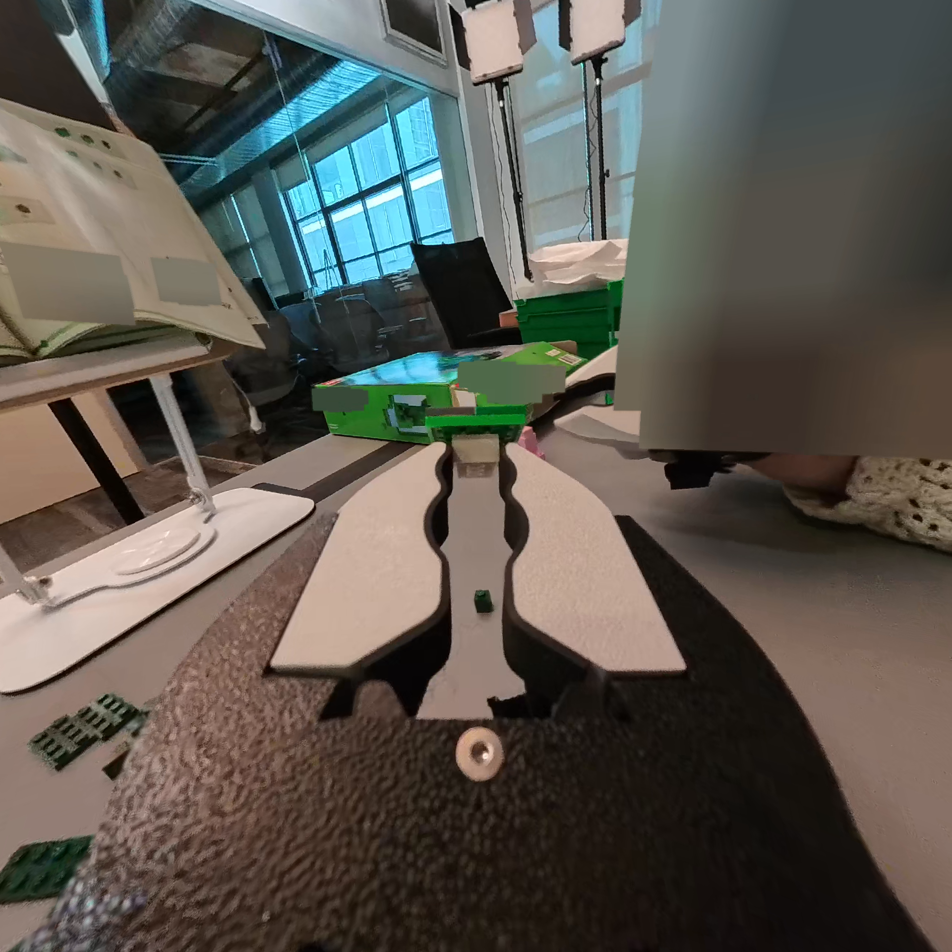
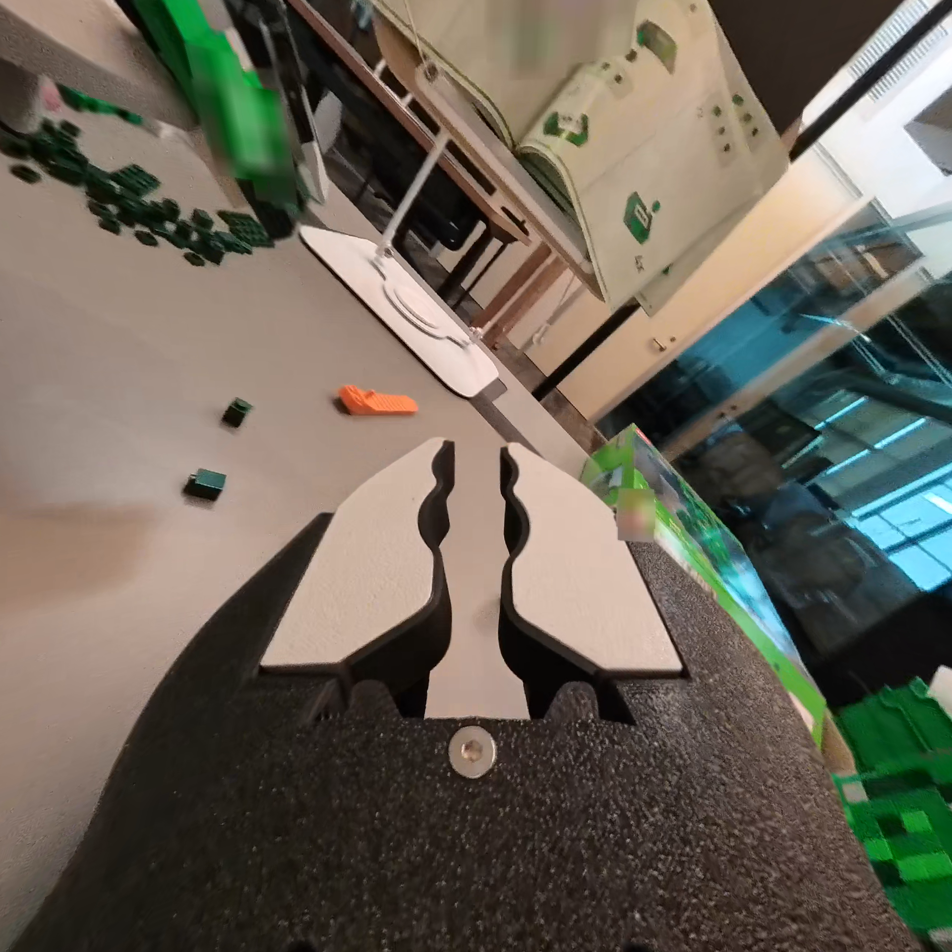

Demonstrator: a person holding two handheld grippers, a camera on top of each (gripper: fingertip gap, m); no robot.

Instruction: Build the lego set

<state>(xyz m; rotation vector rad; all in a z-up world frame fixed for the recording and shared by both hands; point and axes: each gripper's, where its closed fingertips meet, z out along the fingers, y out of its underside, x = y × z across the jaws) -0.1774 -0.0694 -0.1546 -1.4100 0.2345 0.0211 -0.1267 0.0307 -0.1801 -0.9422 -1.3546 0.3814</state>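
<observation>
On my left wrist camera, the left gripper [image 1: 475,453] was clamped on a small pale cream block [image 1: 474,454] at its fingertips, the block sitting under a bright green studded lego assembly [image 1: 476,423] held just above the grey worktop [image 1: 747,592]. A tiny dark green single-stud brick [image 1: 482,600] lay on the worktop in the gap between the fingers, well back from the tips. Behind the assembly I could see the green cardboard lego box [image 1: 381,407] lying flat, and to the left the open instruction booklet [image 1: 103,247] propped on a stand with a white oval base [image 1: 154,561]. Flat dark green studded plates [image 1: 85,729] lay at the lower left edge. A person's knitted sleeve [image 1: 876,505] rested on the worktop to the right. On my right wrist camera, which was tilted, the right gripper [image 2: 477,447] had its jaws apart with nothing between them, hovering over bare worktop. Ahead of it lay an orange wedge-shaped brick separator [image 2: 377,401], and to its left two small dark green bricks, one nearer the separator [image 2: 236,412] and one closer to me [image 2: 205,482], well apart from each other. A scattered heap of dark green lego pieces [image 2: 154,211] sat farther off at the upper left, and the green box ran along the worktop's right edge.
</observation>
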